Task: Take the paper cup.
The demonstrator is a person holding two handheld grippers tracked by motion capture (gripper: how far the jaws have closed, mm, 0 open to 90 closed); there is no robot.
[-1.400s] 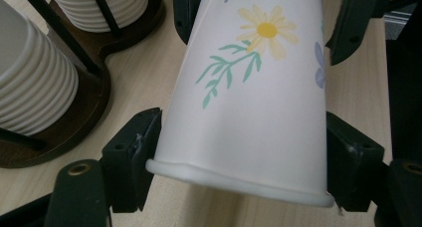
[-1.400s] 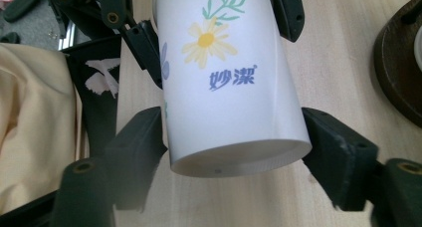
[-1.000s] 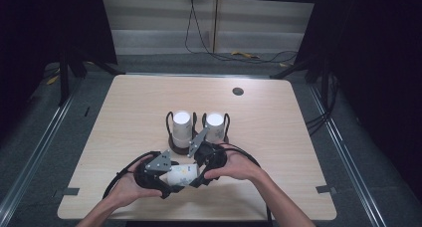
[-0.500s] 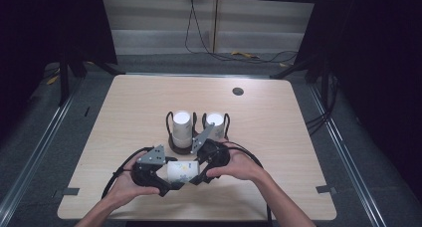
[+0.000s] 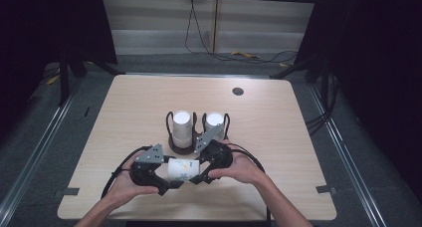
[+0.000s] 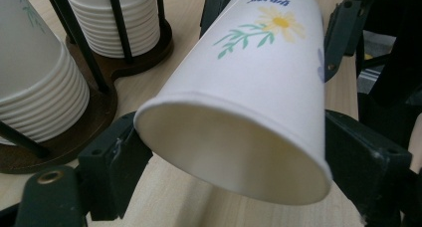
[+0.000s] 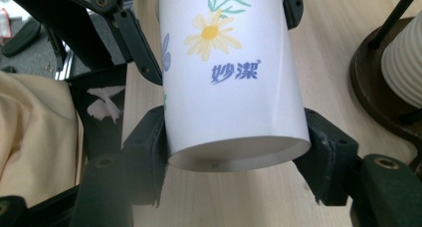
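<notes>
The right gripper (image 5: pixel 196 179) was pinching the narrow base end of a white paper cup (image 5: pixel 182 170), its two black jaws pressed against the cup's sides, as the right gripper view showed: the cup's base (image 7: pixel 239 160) sat between the pads and the printed daisy (image 7: pixel 208 34) ran away from the camera. The left gripper (image 5: pixel 166 183) stood at the cup's other end; its jaws had just been opening and were spread wide, one on each side of the cup's open rim (image 6: pixel 234 157). In the left gripper view the left pad seemed to meet the rim while the right one stood just beside the wall, and I could not tell whether either pressed on it. The cup lay on its side above the near middle of the table (image 5: pixel 278 117), held level between the two tools, mouth to the left and base to the right.

The left hand (image 5: pixel 124 184) and the right hand (image 5: pixel 241 168) came in from the near edge, black cables looping out on either side. Just beyond the grippers stood a dark wooden holder (image 5: pixel 181 146) with thin black uprights, carrying two stacks of white cups: the left stack (image 5: pixel 181 127) and the right stack (image 5: pixel 214 123). Farther off, toward the far right of the table, was a small dark round hole (image 5: pixel 238 91)
</notes>
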